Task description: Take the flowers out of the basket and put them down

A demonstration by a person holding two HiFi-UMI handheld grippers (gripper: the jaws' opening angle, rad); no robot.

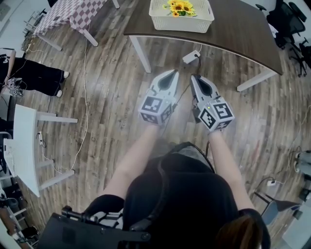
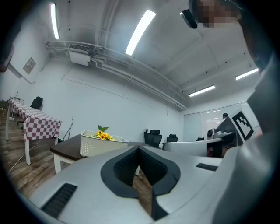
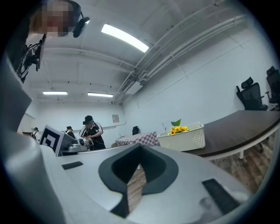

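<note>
Holding nothing, both jaws closed, the left gripper [image 1: 170,73] and right gripper [image 1: 195,77] are facing the flowers [image 1: 180,7] in the basket [image 1: 181,24].

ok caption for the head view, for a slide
Left gripper and right gripper, shut and empty, point toward basket of flowers on table

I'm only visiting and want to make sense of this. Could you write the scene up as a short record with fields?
place: room with a wooden floor
flowers: yellow, inside the basket
basket: white, on the dark table
left gripper: jaws together, nothing held, over the floor short of the table
right gripper: jaws together, nothing held, beside the left one
also there: checkered table, upper left in the head view
task state: flowers not yet taken out
</note>
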